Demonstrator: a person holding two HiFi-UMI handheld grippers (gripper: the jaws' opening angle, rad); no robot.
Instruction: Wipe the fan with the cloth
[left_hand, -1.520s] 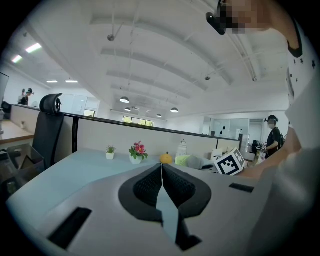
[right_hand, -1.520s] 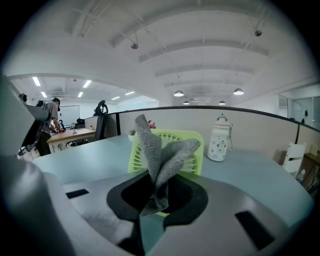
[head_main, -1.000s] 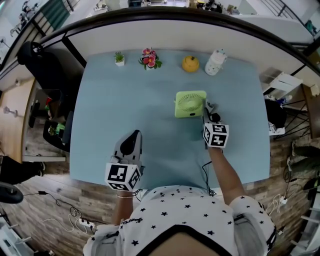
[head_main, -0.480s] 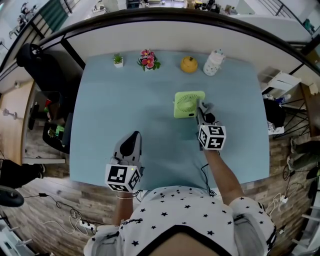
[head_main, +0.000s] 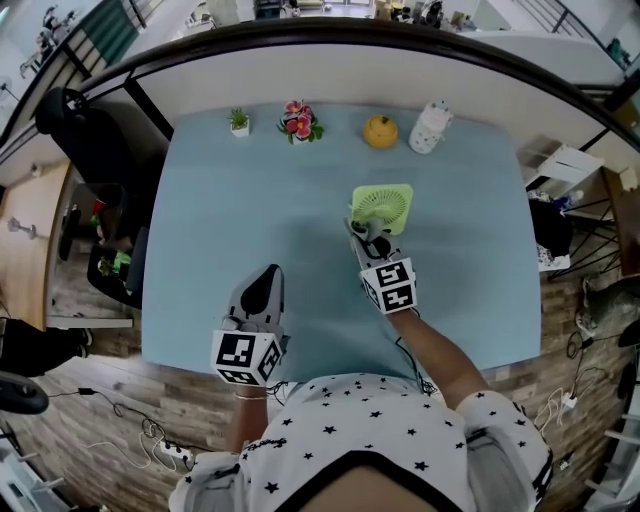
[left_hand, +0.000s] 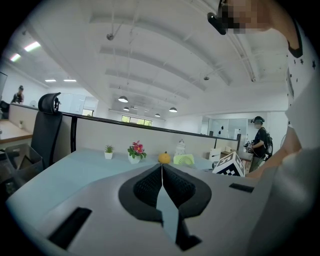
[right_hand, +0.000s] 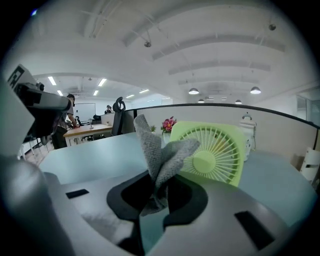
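Right gripper (head_main: 363, 233) swung from the fan's (head_main: 385, 203) right side round to its front, fingers clamped on the cloth (right_hand: 162, 150) - wipe's progressing. Left gripper (head_main: 264, 278) idle, closed on nothing.

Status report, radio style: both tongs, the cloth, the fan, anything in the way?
Left tongs shut, empty, at the table edge. Right tongs shut on grey cloth, close before green fan; contact unclear. Nothing between them.
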